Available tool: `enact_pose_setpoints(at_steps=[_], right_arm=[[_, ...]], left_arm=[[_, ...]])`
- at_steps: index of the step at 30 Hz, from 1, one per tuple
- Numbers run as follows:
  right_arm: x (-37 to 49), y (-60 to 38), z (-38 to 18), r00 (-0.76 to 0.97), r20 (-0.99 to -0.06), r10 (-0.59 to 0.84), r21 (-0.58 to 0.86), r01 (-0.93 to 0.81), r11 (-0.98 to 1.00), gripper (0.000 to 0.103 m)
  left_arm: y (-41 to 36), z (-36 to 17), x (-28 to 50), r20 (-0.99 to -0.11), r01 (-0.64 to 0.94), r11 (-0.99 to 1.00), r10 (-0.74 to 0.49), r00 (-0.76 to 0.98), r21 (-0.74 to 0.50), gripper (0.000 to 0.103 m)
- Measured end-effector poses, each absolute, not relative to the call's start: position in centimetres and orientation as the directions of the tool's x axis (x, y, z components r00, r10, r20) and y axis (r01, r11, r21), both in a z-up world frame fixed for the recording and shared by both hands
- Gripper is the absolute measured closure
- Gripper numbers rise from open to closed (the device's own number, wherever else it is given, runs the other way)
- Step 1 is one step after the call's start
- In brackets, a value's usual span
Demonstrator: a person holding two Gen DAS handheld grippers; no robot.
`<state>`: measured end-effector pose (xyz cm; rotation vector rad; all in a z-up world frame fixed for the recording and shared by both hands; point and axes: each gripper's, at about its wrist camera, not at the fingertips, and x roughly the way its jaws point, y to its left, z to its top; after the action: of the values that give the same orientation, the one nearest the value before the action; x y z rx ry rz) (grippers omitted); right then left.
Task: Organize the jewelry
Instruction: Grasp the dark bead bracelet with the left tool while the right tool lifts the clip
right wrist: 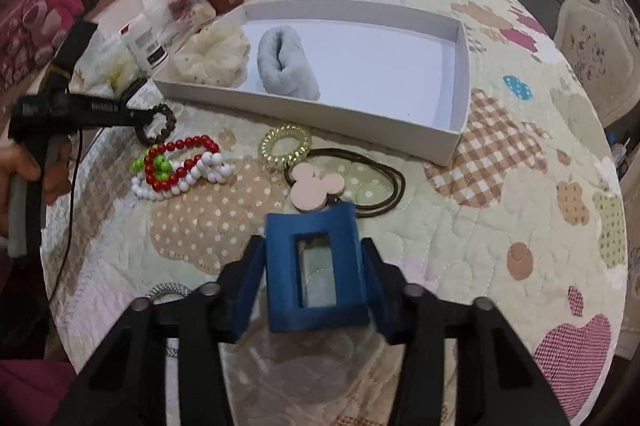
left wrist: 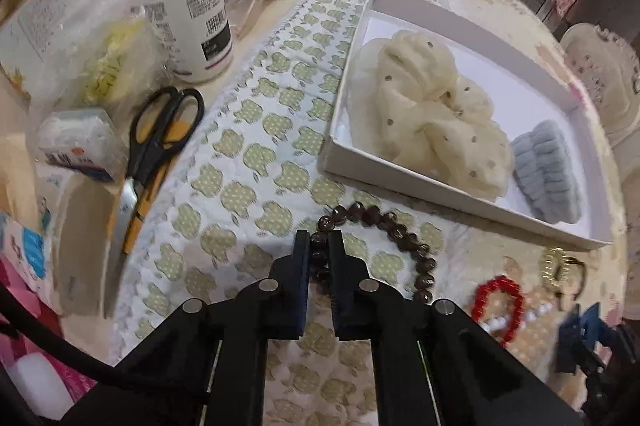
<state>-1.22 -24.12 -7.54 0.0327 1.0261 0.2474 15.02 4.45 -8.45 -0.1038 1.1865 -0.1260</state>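
Observation:
My left gripper is shut on a brown bead bracelet that lies on the quilted cloth, its beads pinched between the pads. Beyond it stands a white box with a cream scrunchie and a blue-grey scrunchie inside. My right gripper has its blue fingers against both sides of a blue rectangular frame block. Just ahead of it lies a pink mouse-shaped hair tie. A gold coil tie, a red bead bracelet and a white bead bracelet lie to the left.
Black scissors, a white bottle, plastic bags and jars crowd the table's left and back. A silver coil tie lies near my right gripper's left arm. Chairs stand beyond the far right edge. A person's hand holds the left gripper.

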Motion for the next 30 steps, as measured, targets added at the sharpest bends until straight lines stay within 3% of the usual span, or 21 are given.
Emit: enact_pose_setpoints(at_steps=[17, 30], right_arm=[[-1.9, -24.9, -0.4, 0.622, -0.725, 0.296, 0.193, -0.228, 0.954, 0.056], [2.3, -26.0, 1.3, 0.659, -0.699, 0.276, 0.208, -0.181, 0.961, 0.056]], left_arm=[[3.3, 3.4, 13.0, -0.821, 0.114, 0.977, -0.211, 0.531, -0.178, 0.096], [-3.8, 6.2, 17.0, -0.794, 0.229, 0.966, -0.230, 0.563, -0.118, 0.096]])
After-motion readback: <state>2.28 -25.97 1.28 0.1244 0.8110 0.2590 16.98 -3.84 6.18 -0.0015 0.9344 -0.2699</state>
